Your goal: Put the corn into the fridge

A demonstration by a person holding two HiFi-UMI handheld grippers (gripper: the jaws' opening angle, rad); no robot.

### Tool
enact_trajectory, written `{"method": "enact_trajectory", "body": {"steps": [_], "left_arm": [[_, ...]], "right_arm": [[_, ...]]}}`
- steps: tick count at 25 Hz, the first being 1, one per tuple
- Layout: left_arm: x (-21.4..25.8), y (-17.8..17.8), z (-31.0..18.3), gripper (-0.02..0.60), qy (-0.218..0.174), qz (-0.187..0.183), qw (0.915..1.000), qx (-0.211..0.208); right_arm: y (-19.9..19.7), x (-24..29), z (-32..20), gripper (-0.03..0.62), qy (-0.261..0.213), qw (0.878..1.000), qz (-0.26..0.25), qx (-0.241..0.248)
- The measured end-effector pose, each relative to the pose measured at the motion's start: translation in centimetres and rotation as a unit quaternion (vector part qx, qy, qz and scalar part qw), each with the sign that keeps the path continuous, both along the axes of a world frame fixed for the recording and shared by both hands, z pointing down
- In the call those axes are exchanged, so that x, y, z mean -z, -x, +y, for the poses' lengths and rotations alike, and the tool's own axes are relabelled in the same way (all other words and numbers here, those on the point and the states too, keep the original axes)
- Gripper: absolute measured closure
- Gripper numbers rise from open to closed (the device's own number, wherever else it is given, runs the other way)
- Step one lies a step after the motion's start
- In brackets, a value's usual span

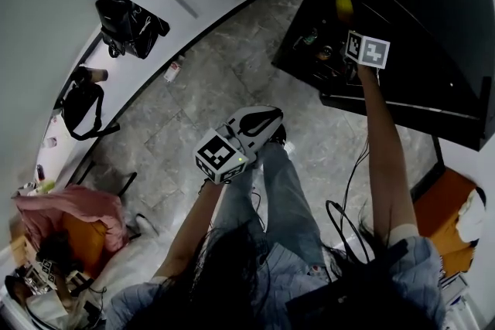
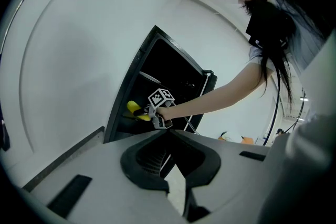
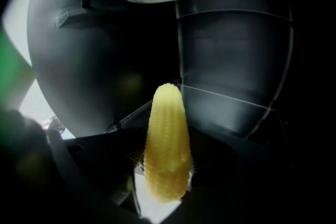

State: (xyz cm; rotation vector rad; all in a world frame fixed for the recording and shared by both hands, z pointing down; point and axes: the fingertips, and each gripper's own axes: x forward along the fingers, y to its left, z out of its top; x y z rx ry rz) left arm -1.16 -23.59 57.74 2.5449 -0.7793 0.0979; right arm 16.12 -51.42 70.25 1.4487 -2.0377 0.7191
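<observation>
Right gripper view: right gripper (image 3: 167, 168) jaws clamp the corn (image 3: 167, 139) inside the fridge (image 3: 236, 60); left gripper (image 2: 168, 136) jaws together.

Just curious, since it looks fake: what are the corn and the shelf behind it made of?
The corn looks like plastic or rubber: uniform waxy yellow, evenly moulded kernels, though I can't be sure. The shelf seems clear glass or plastic: see-through, with a bright thin edge.
</observation>
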Motion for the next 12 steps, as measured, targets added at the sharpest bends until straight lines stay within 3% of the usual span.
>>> {"method": "enact_trajectory", "body": {"steps": [12], "left_arm": [[0.0,0.5,1.4,0.574,0.008,-0.008,0.9999,-0.001]], "right_arm": [[-0.6,2.5,1.2,0.345,-0.058,0.998,0.029,0.008]]}}
